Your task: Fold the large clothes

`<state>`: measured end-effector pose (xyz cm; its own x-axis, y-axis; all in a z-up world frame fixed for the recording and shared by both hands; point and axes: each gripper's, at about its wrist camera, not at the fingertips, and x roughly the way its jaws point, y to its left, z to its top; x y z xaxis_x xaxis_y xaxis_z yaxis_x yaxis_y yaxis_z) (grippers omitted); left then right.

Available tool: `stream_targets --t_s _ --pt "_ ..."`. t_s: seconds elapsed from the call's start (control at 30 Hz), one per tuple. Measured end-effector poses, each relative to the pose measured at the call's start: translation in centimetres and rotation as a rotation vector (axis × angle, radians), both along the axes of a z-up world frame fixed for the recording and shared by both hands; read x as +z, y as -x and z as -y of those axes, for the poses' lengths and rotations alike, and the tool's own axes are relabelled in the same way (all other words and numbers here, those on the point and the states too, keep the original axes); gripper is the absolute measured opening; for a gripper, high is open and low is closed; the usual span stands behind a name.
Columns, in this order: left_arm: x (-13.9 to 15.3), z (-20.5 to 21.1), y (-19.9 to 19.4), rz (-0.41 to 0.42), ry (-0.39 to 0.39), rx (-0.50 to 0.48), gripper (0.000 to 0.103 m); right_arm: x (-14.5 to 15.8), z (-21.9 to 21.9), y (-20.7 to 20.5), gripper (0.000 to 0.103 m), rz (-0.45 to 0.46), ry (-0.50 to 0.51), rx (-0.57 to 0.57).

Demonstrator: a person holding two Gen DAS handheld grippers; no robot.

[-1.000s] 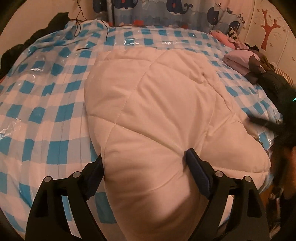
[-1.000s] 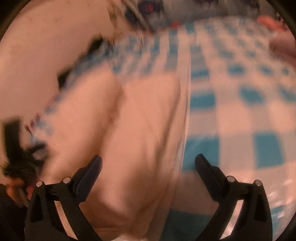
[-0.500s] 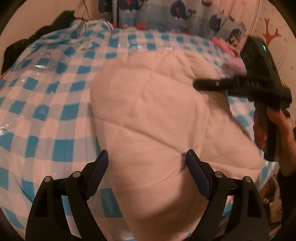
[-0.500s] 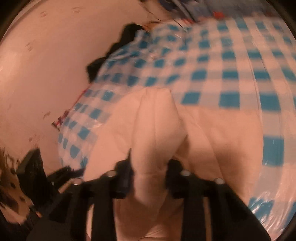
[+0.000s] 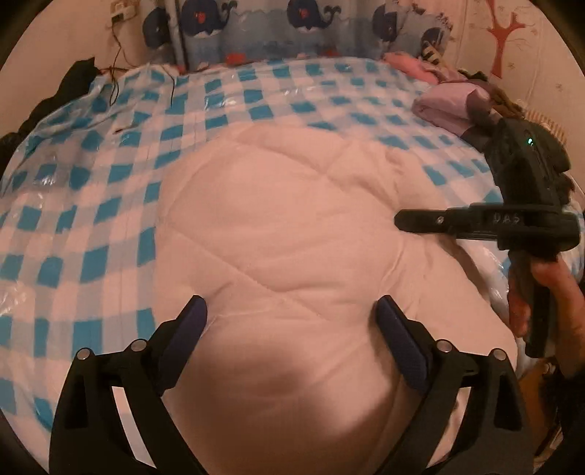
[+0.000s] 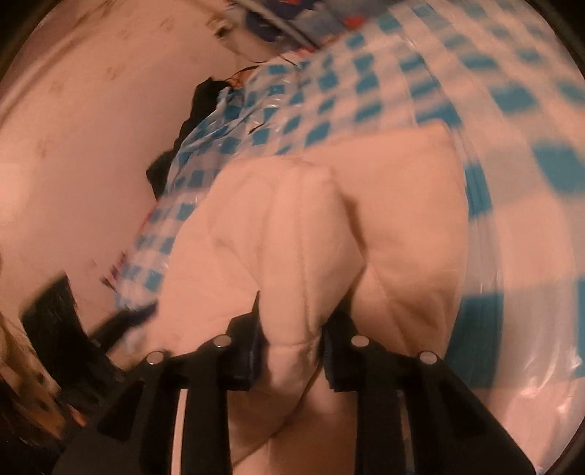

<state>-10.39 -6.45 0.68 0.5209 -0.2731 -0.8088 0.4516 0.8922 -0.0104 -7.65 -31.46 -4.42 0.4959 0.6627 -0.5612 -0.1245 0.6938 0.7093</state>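
Observation:
A large cream quilted garment lies spread on the blue-and-white checked bed cover. My left gripper is open, its fingers hovering over the near part of the garment and holding nothing. My right gripper is shut on a raised fold of the quilted garment, which bunches up between its fingers. In the left wrist view the right gripper shows at the garment's right edge, held by a hand.
Folded lilac and pink clothes lie at the bed's far right. A whale-print fabric hangs behind the bed. Dark clothing and thin cables sit at the far left corner. A wall is to the left.
My right gripper swung in over the garment's right edge, shut on a fold and has lifted it. My left gripper stayed open and drew back slightly.

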Motion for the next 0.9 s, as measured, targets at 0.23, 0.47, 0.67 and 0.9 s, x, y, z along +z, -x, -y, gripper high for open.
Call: stream_targets --t_s 0.23,0.47,0.67,0.9 --pt "-0.1 -1.8 -0.7 -0.042 0.067 0.027 0.089 8.3 0.8 4.4 0.053 0.240 0.128 -0.172" --pt "0.6 -1.5 -0.1 -0.032 0.054 0.004 0.089 0.9 -4.3 0.5 0.050 0.066 0.308 -0.040" --pt "4.7 -9.5 -0.5 -0.018 0.281 0.215 0.089 2.1 -3.6 0.4 0.050 0.020 0.309 -0.046" --pt "-2.8 -13.2 -3.3 -0.301 0.451 0.246 0.090 3.8 -3.8 3.0 0.085 -0.006 0.428 -0.140"
